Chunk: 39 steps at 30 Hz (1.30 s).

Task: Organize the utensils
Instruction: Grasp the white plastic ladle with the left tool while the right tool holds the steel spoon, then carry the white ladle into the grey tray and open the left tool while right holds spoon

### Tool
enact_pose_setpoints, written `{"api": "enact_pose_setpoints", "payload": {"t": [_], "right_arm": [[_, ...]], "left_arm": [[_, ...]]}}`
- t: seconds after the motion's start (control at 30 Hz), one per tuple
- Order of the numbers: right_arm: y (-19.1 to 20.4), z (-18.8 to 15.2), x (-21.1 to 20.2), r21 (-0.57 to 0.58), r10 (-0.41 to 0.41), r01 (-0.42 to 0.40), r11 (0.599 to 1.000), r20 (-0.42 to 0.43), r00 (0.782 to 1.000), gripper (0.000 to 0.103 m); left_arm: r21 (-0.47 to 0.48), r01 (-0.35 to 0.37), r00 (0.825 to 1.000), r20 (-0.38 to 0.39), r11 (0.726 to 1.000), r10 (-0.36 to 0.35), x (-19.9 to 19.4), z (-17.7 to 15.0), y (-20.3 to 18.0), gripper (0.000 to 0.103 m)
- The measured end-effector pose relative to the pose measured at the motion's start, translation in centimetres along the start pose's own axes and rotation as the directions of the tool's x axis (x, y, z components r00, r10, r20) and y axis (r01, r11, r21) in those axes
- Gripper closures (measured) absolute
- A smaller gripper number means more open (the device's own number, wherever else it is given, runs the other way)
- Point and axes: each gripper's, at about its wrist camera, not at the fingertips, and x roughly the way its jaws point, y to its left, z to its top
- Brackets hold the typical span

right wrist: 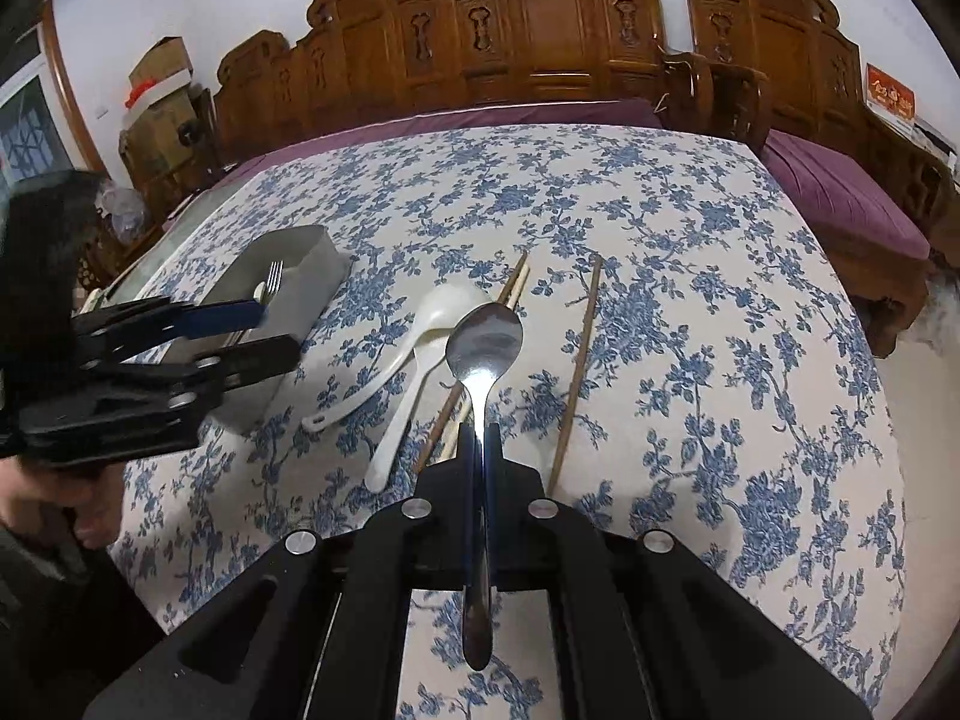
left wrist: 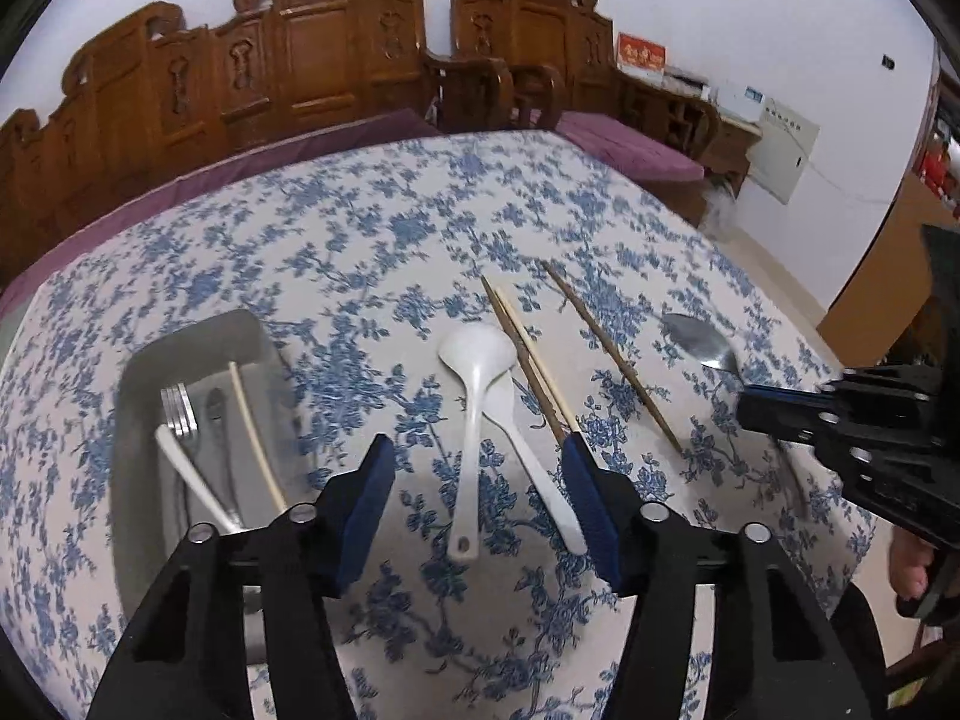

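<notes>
1. The metal spoon [right wrist: 483, 354] has its handle hidden where the right gripper [right wrist: 478, 438] clamps it.
2. In the grey tray [left wrist: 198, 336], the utensils' near ends vanish behind the left gripper [left wrist: 477, 480].
3. The right gripper appears blurred in the left wrist view.

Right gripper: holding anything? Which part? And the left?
The right gripper is shut on the metal spoon, clamped on the handle, bowl pointing forward. The left gripper is open and holds nothing.
</notes>
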Motion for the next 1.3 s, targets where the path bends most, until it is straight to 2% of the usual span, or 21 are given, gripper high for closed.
{"api": "enact_pose_setpoints", "payload": {"t": [0.3, 0.47, 0.63, 0.8, 0.9, 0.93, 1.1, 1.3], "right_arm": [[-1.7, 0.1, -0.9, 0.031, 0.035, -0.035, 0.999, 0.007, 0.999, 0.099], [-2.7, 0.2, -1.4, 0.061, 0.042, -0.043, 0.997, 0.018, 0.999, 0.099], [-3.2, 0.4, -1.8, 0.073, 0.049, -0.051, 0.996, 0.027, 0.998, 0.099], [-3.1, 0.3, -1.7, 0.072, 0.046, -0.047, 0.996, 0.022, 0.999, 0.099], [-2.9, 0.3, -1.5, 0.067, 0.045, -0.046, 0.997, 0.016, 0.999, 0.099], [-2.9, 0.2, -1.4, 0.066, 0.044, -0.044, 0.997, 0.014, 0.999, 0.099], [-2.6, 0.0, -1.0, 0.059, 0.040, -0.041, 0.997, 0.003, 0.999, 0.099], [-1.9, 0.0, -0.7, 0.049, 0.042, -0.042, 0.998, 0.001, 0.999, 0.099]], "left_arm": [[-0.027, -0.036, 0.991, -0.129, 0.999, 0.032, 5.7, 1.2, -0.3, 0.053], [-0.035, -0.068, 0.984, -0.170, 0.997, 0.061, 8.2, 1.9, -0.1, 0.070], [-0.052, -0.092, 0.974, -0.214, 0.994, 0.079, 10.0, 2.0, 0.4, 0.075], [-0.057, -0.094, 0.975, -0.205, 0.994, 0.080, 10.2, 1.9, 0.5, 0.076], [-0.050, -0.083, 0.977, -0.202, 0.995, 0.071, 10.3, 2.1, 0.4, 0.086], [-0.048, -0.080, 0.977, -0.201, 0.996, 0.069, 10.4, 2.0, 0.4, 0.094], [-0.049, -0.080, 0.978, -0.196, 0.996, 0.069, 10.1, 2.0, 0.6, 0.095], [-0.041, -0.078, 0.986, -0.148, 0.996, 0.071, 7.5, 2.1, 0.6, 0.095]]}}
